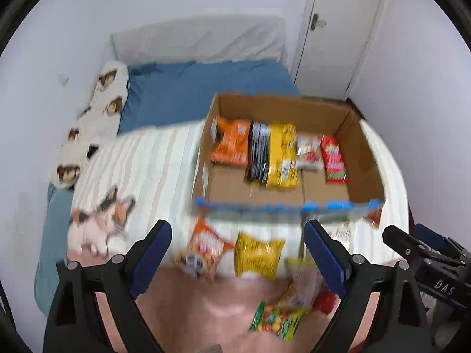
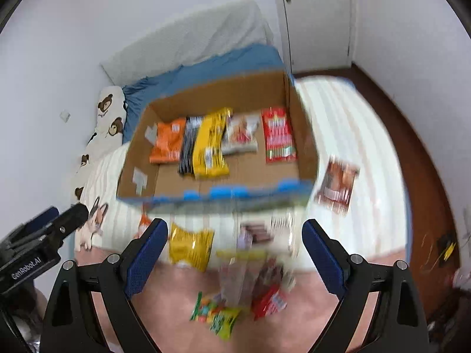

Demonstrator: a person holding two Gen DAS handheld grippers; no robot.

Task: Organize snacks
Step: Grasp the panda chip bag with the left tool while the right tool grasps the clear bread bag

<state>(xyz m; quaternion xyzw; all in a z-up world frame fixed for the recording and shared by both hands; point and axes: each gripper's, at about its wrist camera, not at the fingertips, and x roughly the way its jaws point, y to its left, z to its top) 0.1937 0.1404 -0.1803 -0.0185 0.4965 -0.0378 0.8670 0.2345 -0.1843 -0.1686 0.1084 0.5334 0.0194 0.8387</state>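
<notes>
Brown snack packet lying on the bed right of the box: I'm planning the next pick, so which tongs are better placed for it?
Probably the right tongs: open, empty, and the brown snack packet lies on their side of the cardboard box. The left wrist view does not clearly show it.

A home bedroom; bed (image 1: 164,161), pillow (image 1: 197,39), door (image 1: 344,26).

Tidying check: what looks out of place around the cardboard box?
One brown snack packet lies alone on the striped blanket, right of the open cardboard box, apart from the loose pile in front. Inside, five packets sit in a neat row.
</notes>
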